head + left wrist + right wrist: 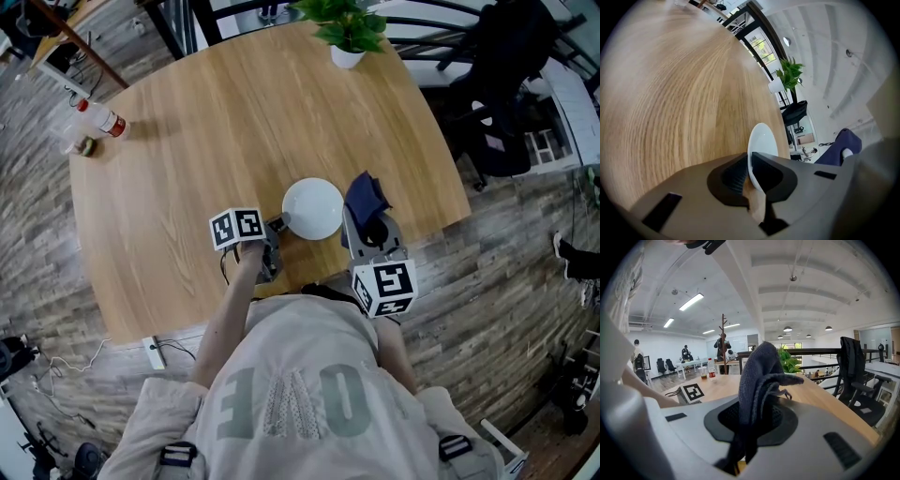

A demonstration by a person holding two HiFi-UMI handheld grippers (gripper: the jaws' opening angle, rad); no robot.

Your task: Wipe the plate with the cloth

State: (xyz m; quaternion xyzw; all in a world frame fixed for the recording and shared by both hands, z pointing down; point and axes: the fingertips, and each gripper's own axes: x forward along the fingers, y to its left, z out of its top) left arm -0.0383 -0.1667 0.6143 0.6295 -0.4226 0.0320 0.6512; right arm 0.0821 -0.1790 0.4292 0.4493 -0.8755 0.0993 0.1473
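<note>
The left gripper (pixel 749 174) has its jaws pressed onto the near rim of the white plate (pixel 762 140), one pad on each face of the edge. This pinch is probably meant to steady the plate so that it does not slide once it is rubbed. In the head view the plate sits just below the centre of the frame, on the wooden table (pixel 234 112) near its lower edge. It looks roughly level there, though whether it rests fully on the wood cannot be told. Just right of it, the right gripper (pixel 752 420) is clamped on a dark blue cloth (pixel 759 376). The bunched cloth stands up out of the jaws, leaving a loose wad free to meet the plate. Cloth and plate are near each other but apart, so wiping looks not yet begun. Farther off, a potted plant (pixel 349 28) stands at the top edge and a bottle (pixel 98 120) lies at the upper left.
</note>
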